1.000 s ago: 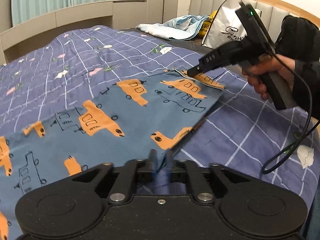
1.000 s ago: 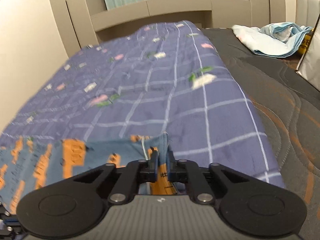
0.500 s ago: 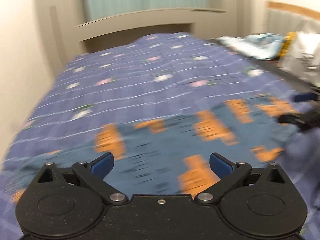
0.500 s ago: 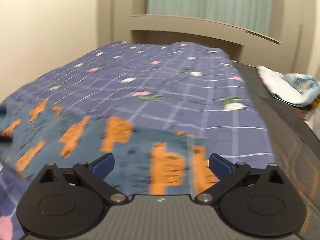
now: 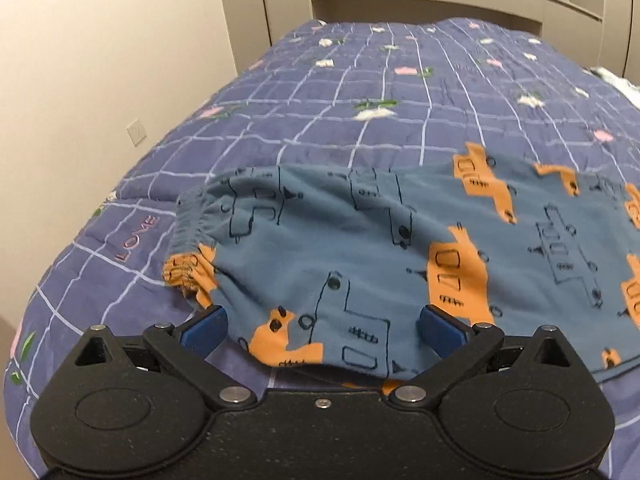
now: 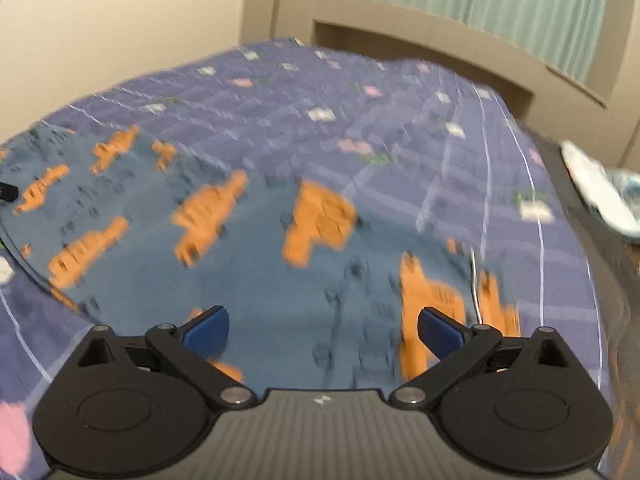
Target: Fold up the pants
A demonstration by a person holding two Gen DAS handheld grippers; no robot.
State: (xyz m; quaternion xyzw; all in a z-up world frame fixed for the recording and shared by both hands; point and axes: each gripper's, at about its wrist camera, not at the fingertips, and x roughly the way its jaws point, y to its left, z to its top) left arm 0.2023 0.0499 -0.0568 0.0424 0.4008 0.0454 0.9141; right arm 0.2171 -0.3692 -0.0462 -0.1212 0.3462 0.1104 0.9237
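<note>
Blue cotton pants (image 5: 360, 248) printed with orange trucks lie spread flat on the checked quilt (image 5: 360, 80) of the bed, gathered waistband (image 5: 188, 236) toward the left side. They look doubled over lengthwise, so one fold seems done and the crosswise folds remain. The left gripper (image 5: 320, 326) hangs tilted down over the waistband end, jaws wide apart, nothing between them. The right gripper (image 6: 322, 326) hovers likewise over the other end, jaws spread and empty.
</note>
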